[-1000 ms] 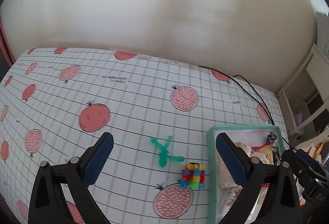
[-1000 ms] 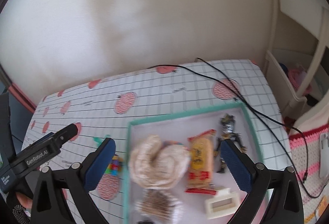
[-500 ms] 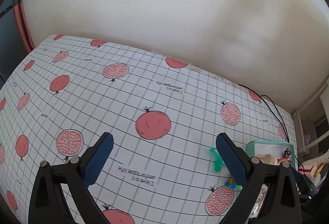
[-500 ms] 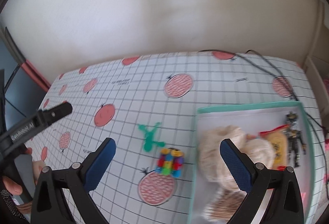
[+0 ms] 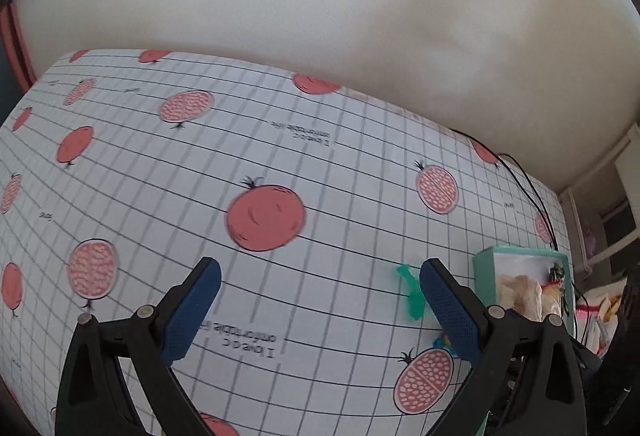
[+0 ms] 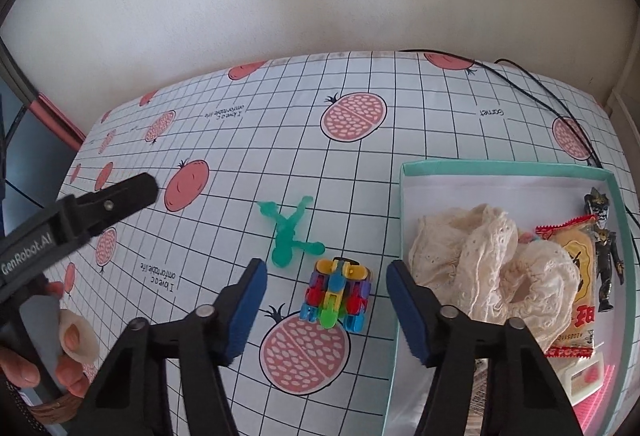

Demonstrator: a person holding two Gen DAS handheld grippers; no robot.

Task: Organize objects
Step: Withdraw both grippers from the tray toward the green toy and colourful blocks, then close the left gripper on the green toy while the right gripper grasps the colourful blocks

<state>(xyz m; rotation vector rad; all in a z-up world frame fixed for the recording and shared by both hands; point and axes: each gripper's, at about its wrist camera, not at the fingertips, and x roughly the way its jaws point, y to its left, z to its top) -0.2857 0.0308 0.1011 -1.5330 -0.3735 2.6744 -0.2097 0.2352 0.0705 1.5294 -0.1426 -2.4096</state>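
A colourful block toy (image 6: 338, 294) lies on the pomegranate-print tablecloth, right between the spread fingers of my open right gripper (image 6: 326, 310). A translucent green figure (image 6: 290, 232) lies just beyond it, to the left. The teal box (image 6: 500, 169) at the right holds cream lace fabric (image 6: 488, 264), a snack packet (image 6: 576, 276) and a dark figurine (image 6: 606, 252). My left gripper (image 5: 318, 310) hangs open and empty over bare cloth; the green figure (image 5: 410, 294) shows just left of its right finger, and the box (image 5: 486, 270) farther right.
A black cable (image 6: 540, 88) runs across the table's far right corner. The white wall borders the table's far edge. In the right wrist view a hand (image 6: 64, 352) holds the left gripper's body (image 6: 76, 220) at the lower left.
The right gripper has swung left from over the box and come down around the block toy. The left wrist view has swung left, off the toys, and back slightly right.
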